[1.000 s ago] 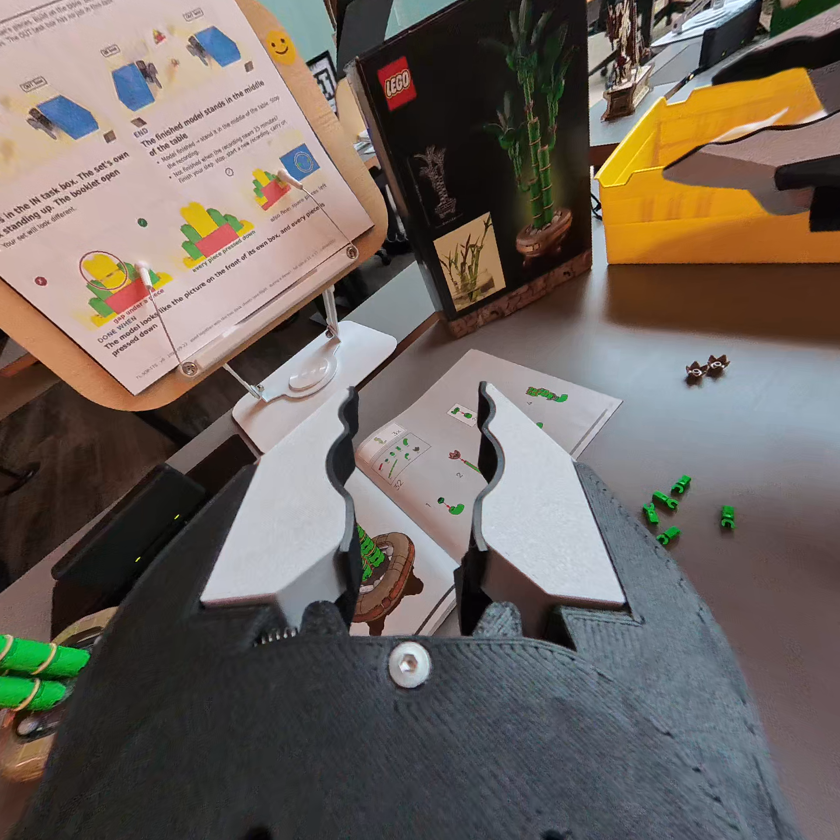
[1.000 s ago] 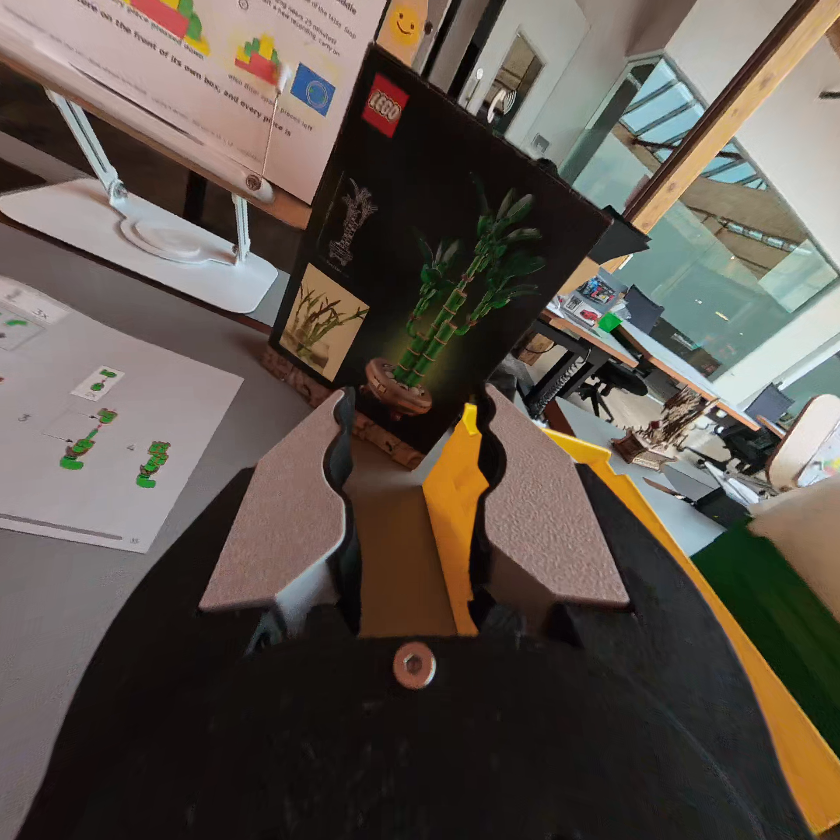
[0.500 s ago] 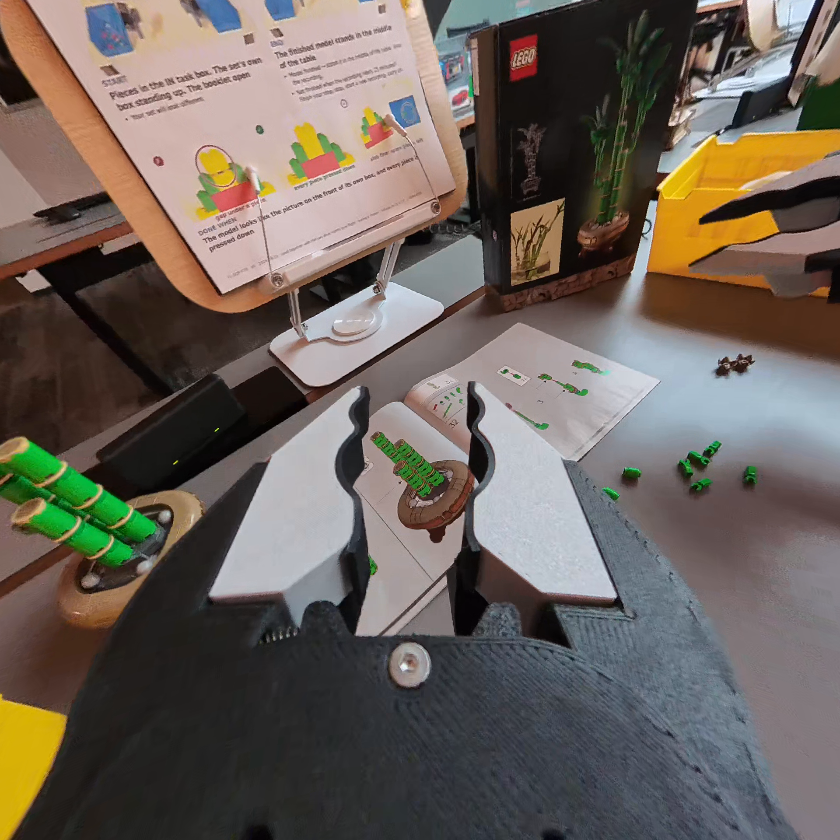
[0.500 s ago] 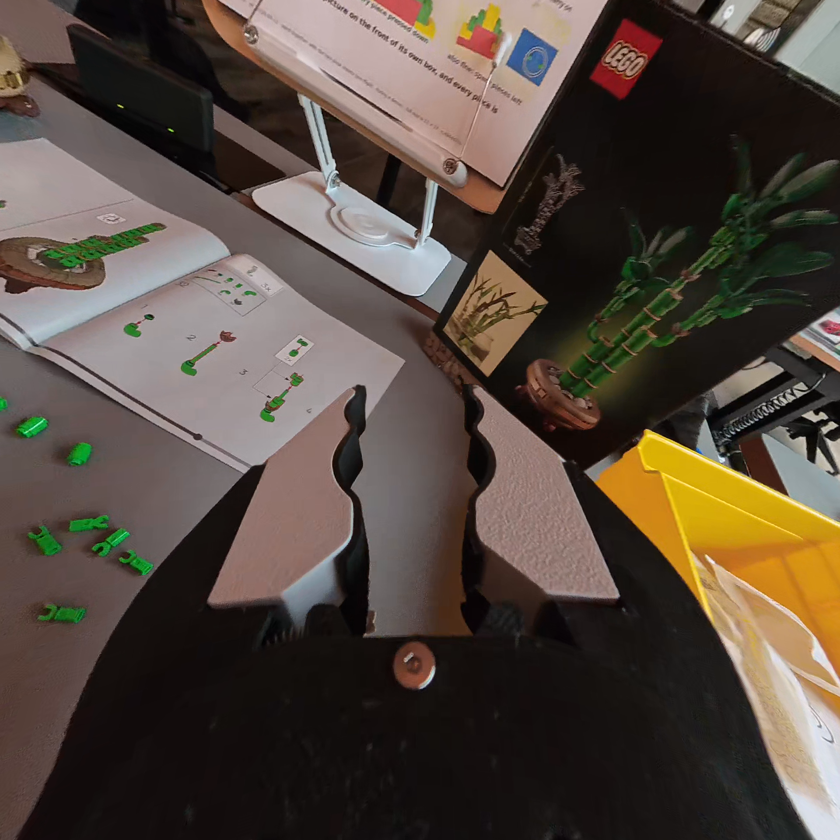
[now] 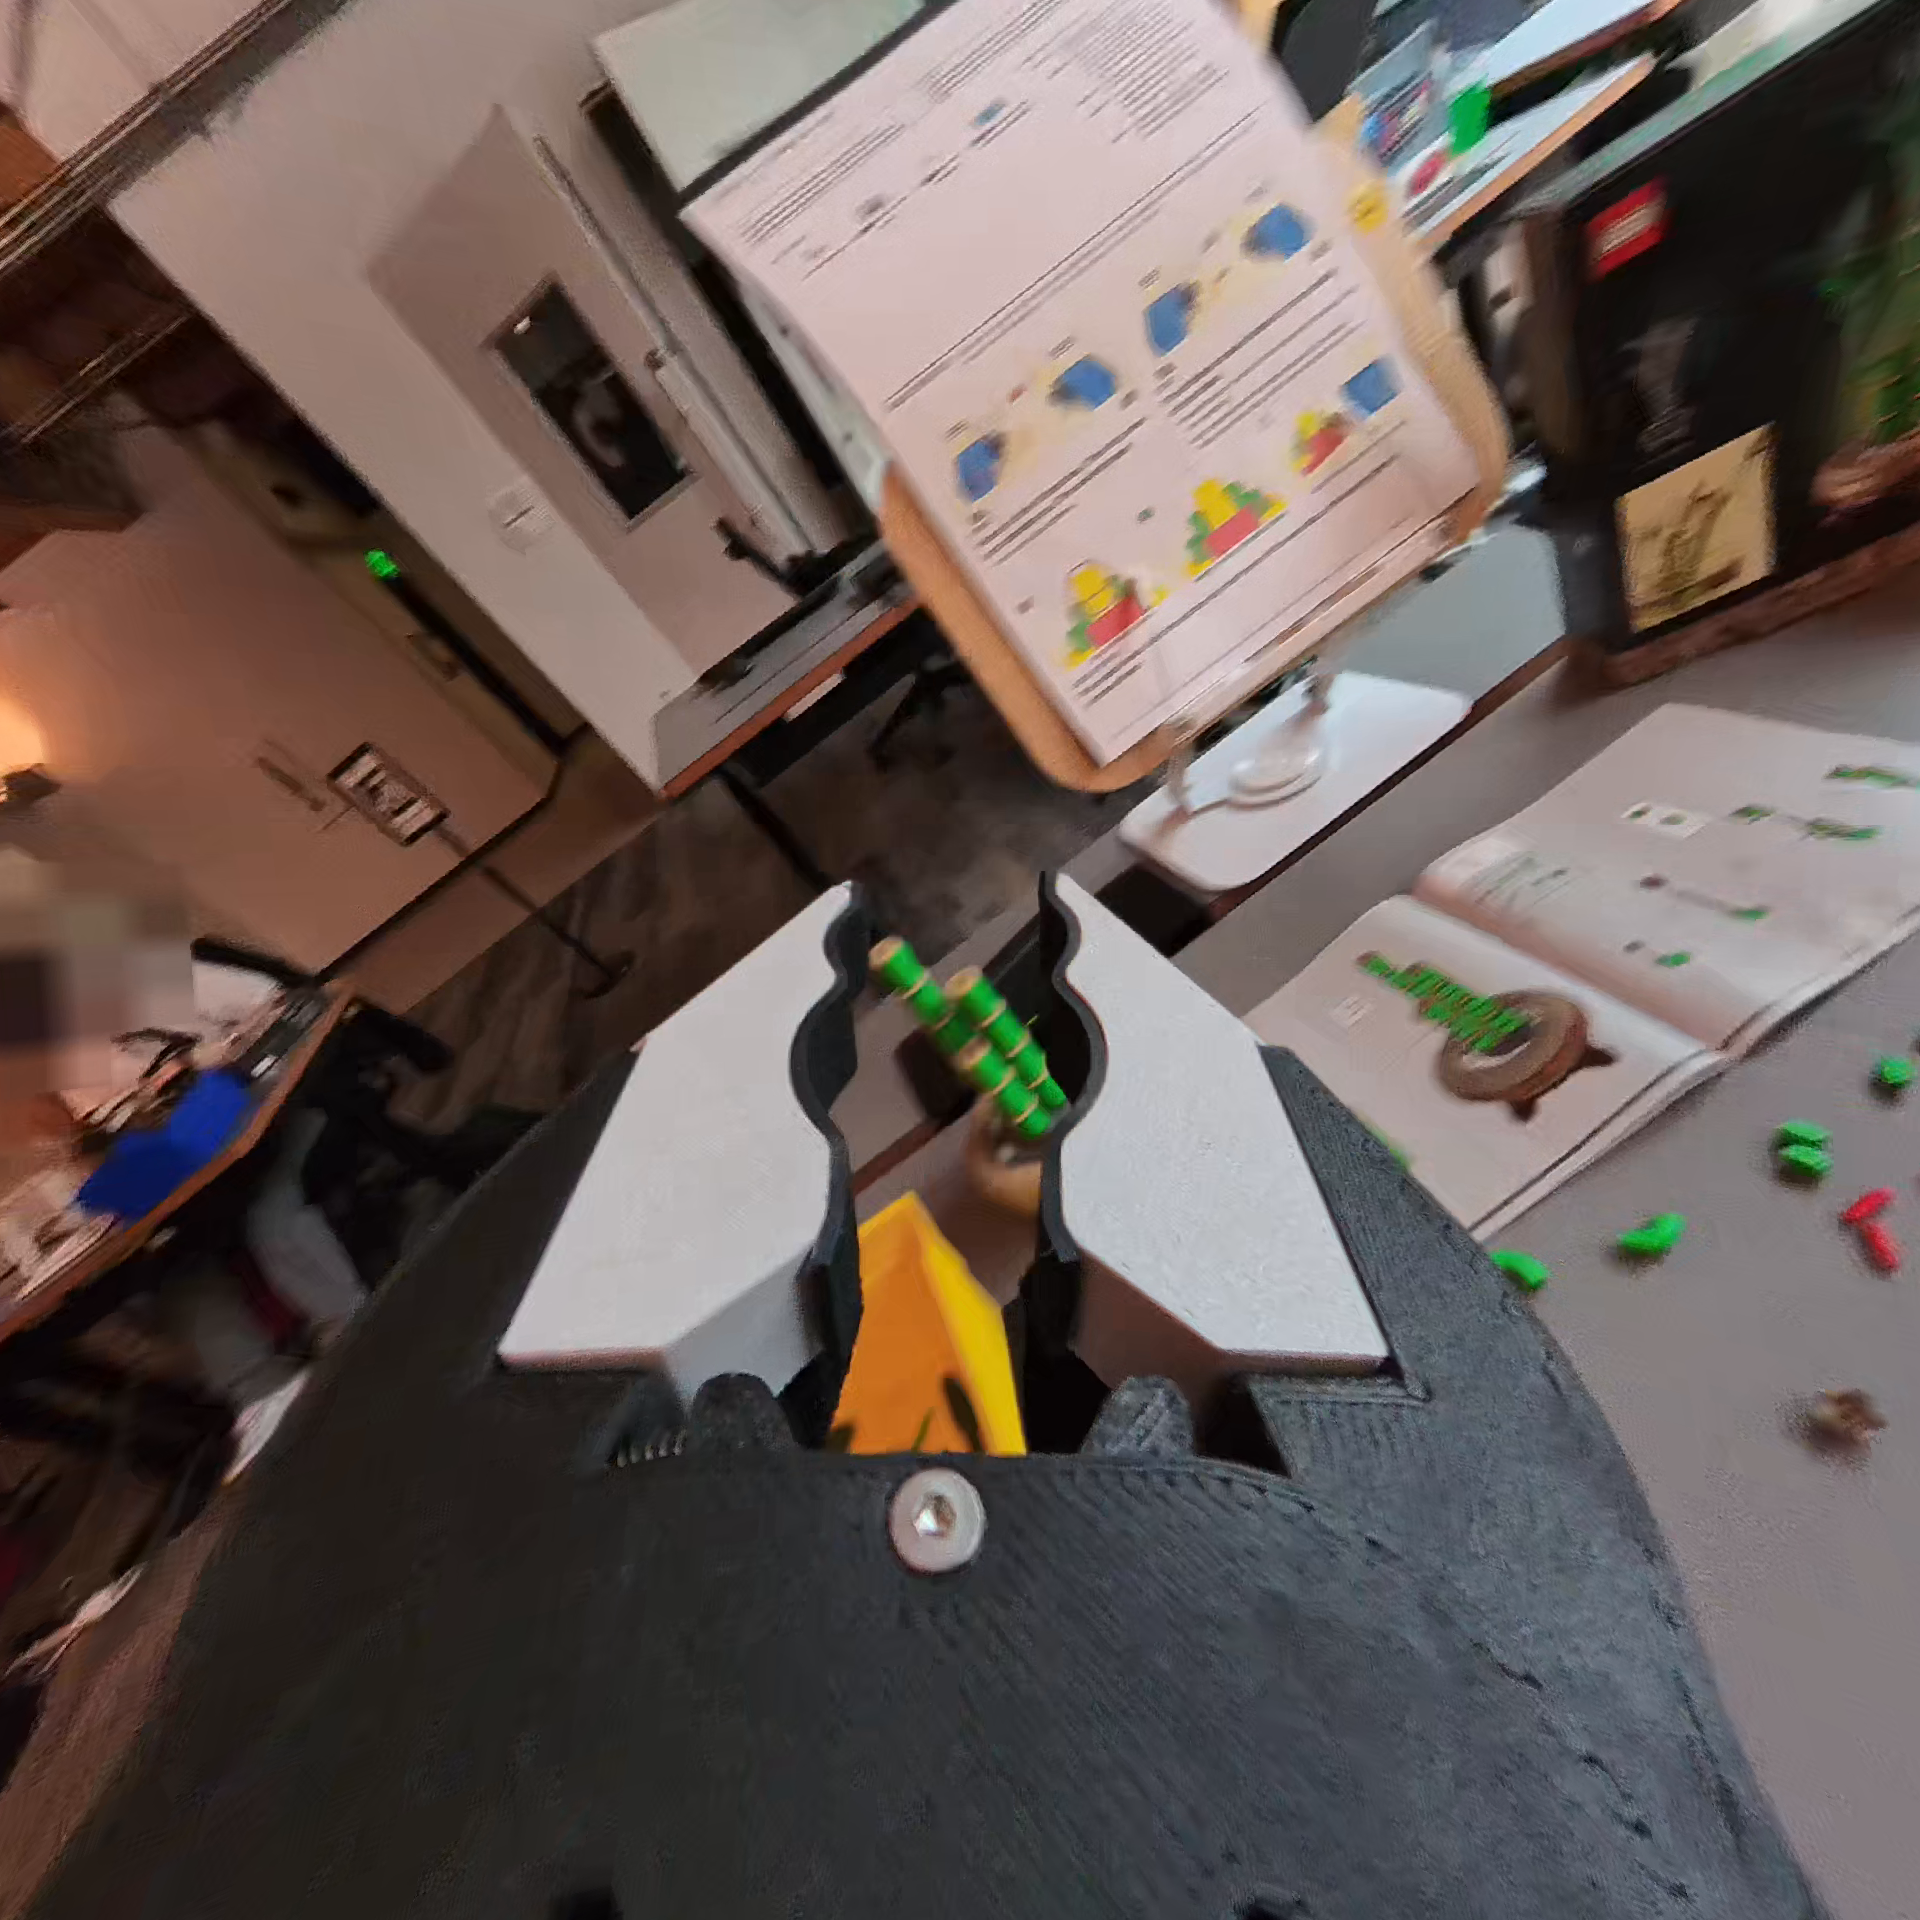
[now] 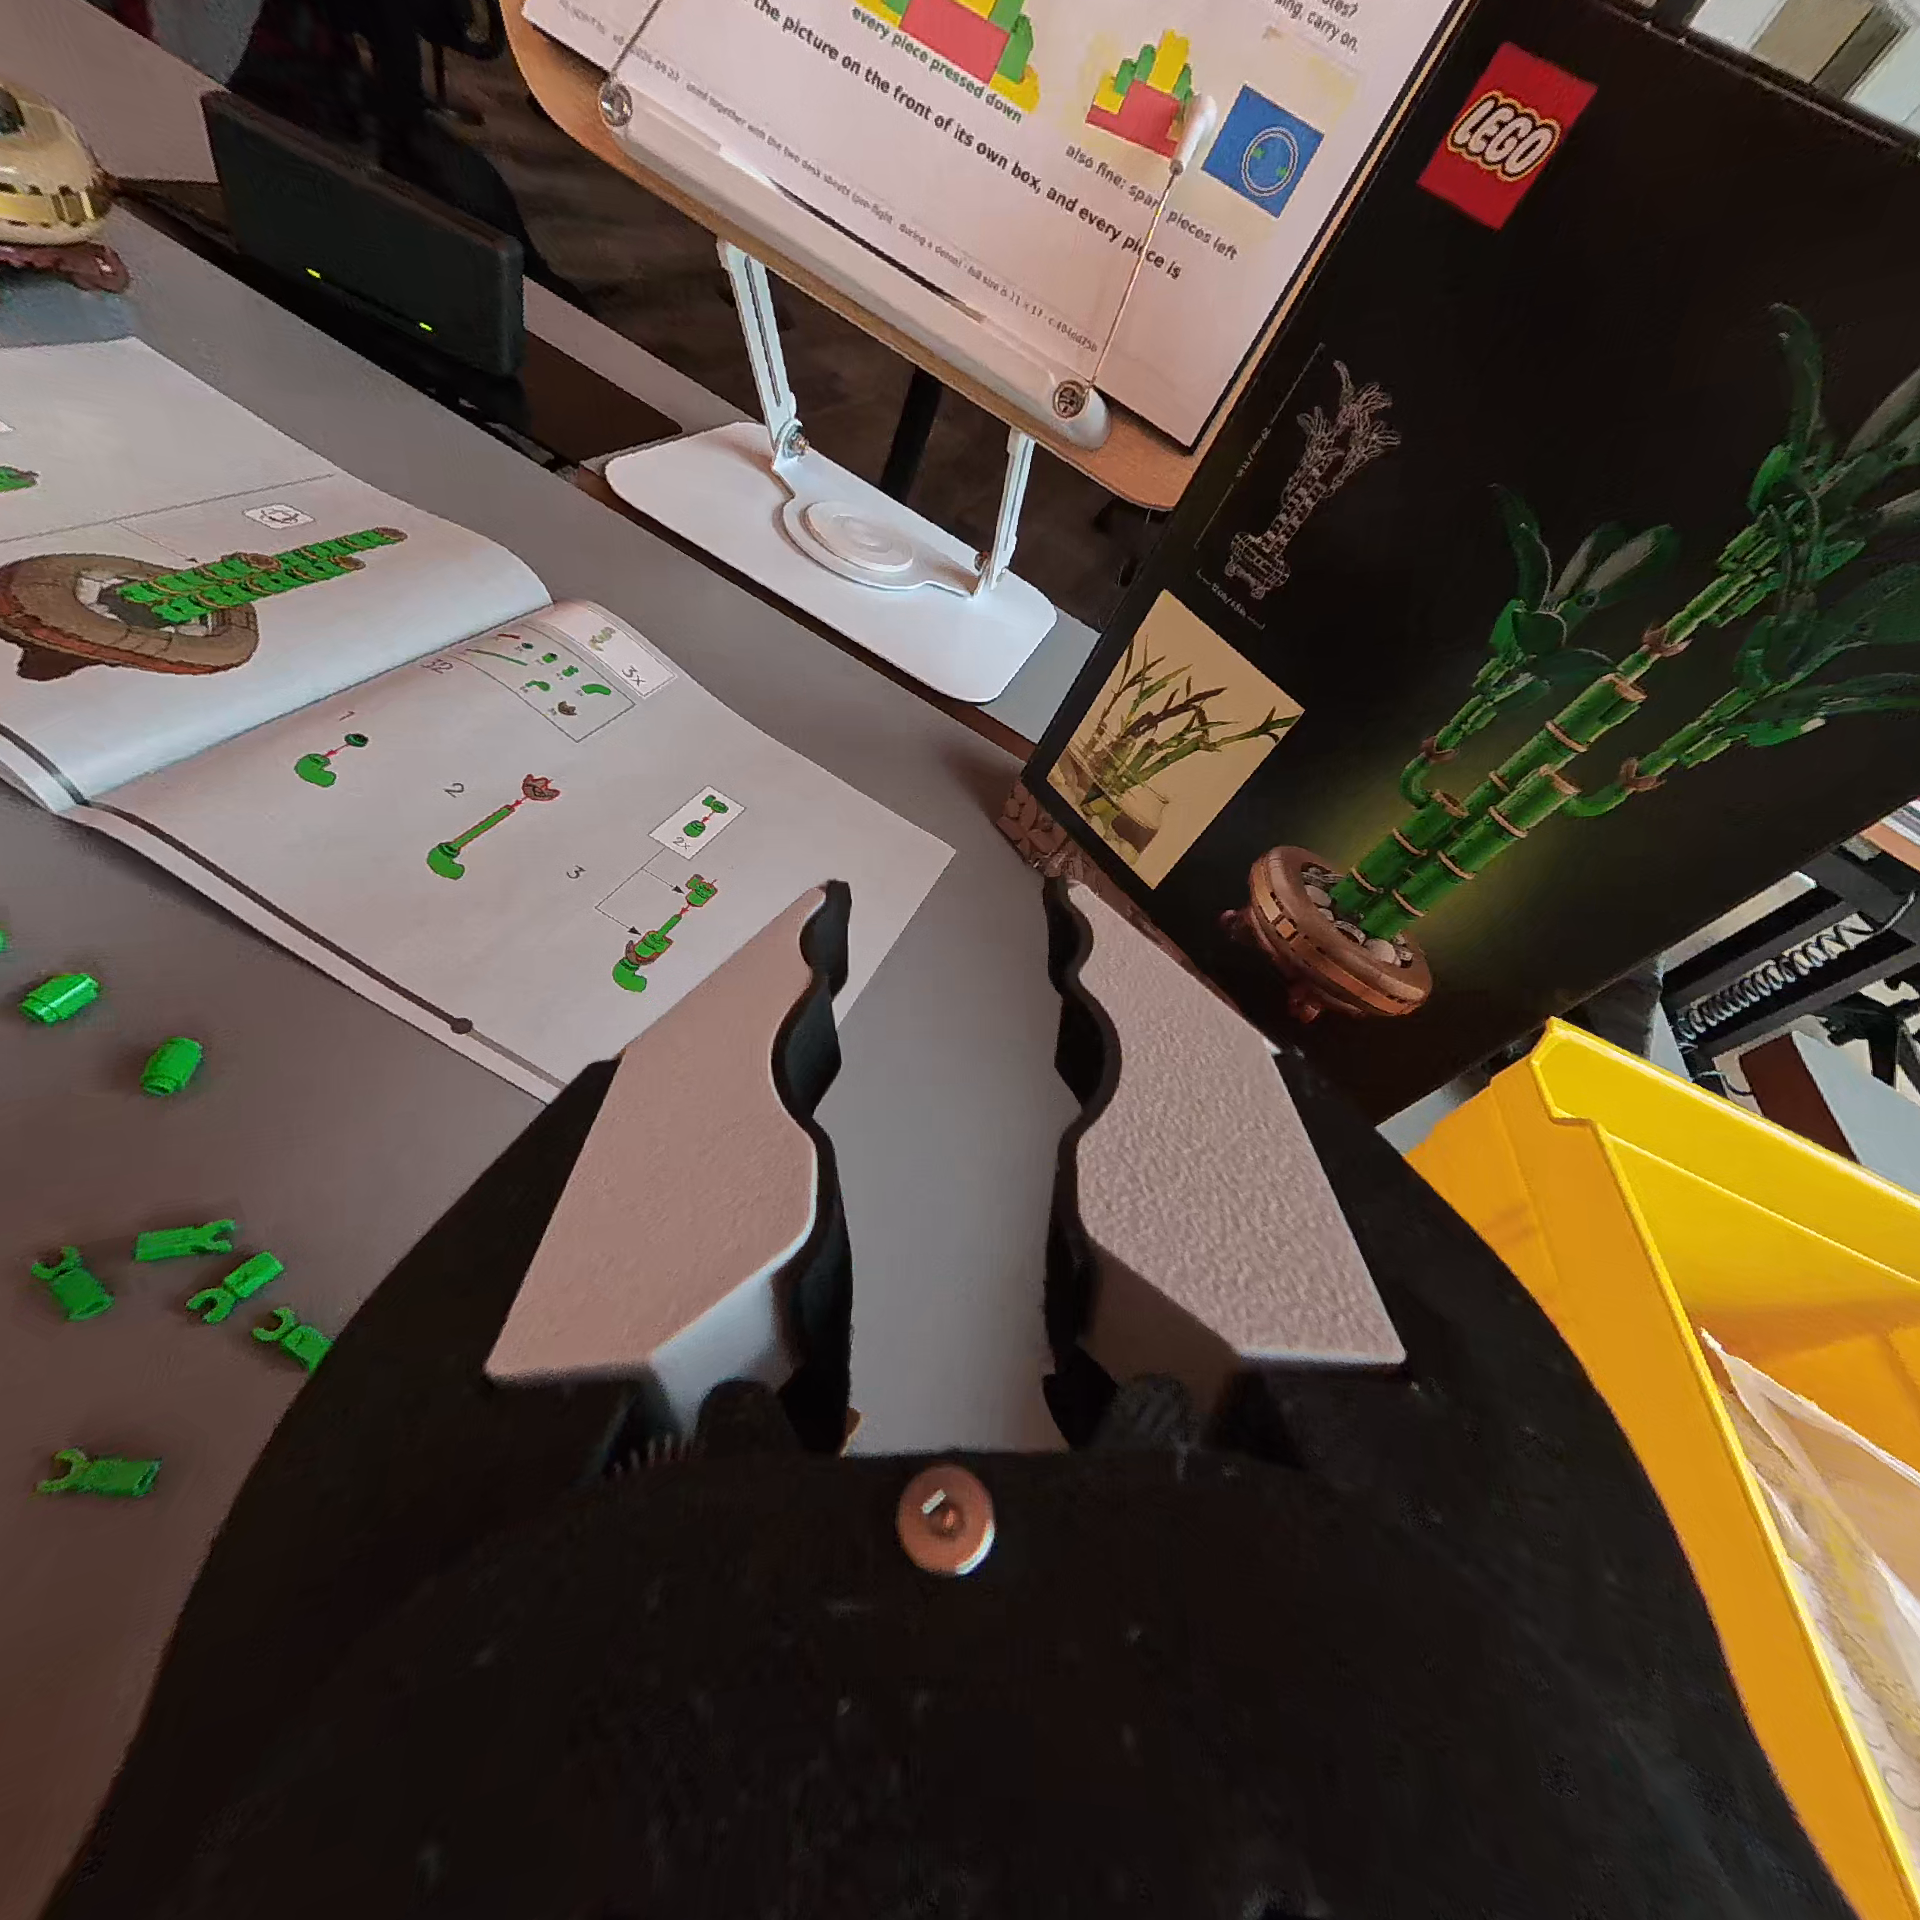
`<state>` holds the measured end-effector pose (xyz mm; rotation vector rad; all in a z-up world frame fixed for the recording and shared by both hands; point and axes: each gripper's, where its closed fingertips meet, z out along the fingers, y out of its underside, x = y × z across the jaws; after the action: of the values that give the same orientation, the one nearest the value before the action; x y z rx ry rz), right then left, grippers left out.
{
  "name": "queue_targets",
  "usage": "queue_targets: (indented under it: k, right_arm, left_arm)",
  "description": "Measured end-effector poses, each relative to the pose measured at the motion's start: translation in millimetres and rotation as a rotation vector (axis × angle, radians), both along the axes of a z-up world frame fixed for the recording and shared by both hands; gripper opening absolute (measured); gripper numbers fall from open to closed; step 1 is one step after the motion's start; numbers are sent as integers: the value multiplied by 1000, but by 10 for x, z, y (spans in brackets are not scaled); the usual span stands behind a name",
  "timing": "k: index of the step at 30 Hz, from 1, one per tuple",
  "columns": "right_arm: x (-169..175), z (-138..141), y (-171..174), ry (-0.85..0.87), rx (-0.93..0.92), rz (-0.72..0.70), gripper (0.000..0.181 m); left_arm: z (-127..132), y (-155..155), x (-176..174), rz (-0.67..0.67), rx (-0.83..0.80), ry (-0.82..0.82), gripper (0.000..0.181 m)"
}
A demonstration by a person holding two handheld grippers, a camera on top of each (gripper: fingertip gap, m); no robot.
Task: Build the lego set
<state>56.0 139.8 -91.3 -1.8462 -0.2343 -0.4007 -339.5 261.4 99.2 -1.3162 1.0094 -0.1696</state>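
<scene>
In the left wrist view my left gripper (image 5: 948, 904) is open and empty, held above the table and pointing at the partly built model: green bamboo stalks (image 5: 971, 1039) on a tan round base (image 5: 1003, 1169). The open instruction booklet (image 5: 1621, 935) lies to the right, with loose green pieces (image 5: 1803, 1148), red pieces (image 5: 1870, 1226) and a brown piece (image 5: 1839, 1415) near it. In the right wrist view my right gripper (image 6: 945, 894) is open and empty above the grey table, past the booklet's corner (image 6: 499, 810). Several small green pieces (image 6: 187, 1262) lie to its left.
The black set box (image 6: 1538, 582) stands upright at the back. A yellow bin (image 6: 1704, 1278) sits at the right; another yellow bin (image 5: 920, 1340) shows under my left gripper. An instruction sheet on a white stand (image 6: 862, 551) and a black device (image 6: 364, 249) line the far edge. Both grippers' tips are roughly 30 centimeters from the brown piece (image 5: 1839, 1415).
My left gripper has swung left, from the booklet toward the bamboo model, and the view is blurred with motion. My right gripper has moved a little closer to the booklet. Both stay open.
</scene>
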Motion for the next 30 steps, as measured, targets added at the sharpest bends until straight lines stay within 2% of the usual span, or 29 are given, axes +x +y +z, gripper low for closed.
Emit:
queue_targets:
  k: [2, 6, 10, 15, 20, 25, 30]
  right_arm:
    - [5, -3, 3, -8, -2, -1, 37]
    - [-24, 62, 18, -23, 22, 5, 37]
    - [2, 46, -2, -66, 7, -8, 37]
    - [58, 47, -45, -66, 19, -35, 37]
    - [32, 107, -102, -81, 72, -23, 36]
    - [78, 165, -123, -46, 122, -41, 36]
    - [116, 104, -139, -66, 111, -52, 36]
  left_arm:
    - [-11, 197, -593, 95, -27, 19, 29]
    - [-565, 503, -1530, 195, -279, 158, 28]
    - [-1032, 547, -1980, 188, -454, 189, 25]
    - [-1479, 435, -2160, 136, -616, 297, 24]
    - [-1780, 478, -2203, 133, -648, 407, 23]
    - [-1883, 703, -2170, 136, -637, 463, 21]
    - [-2058, 1009, -2066, 132, -672, 507, 22]
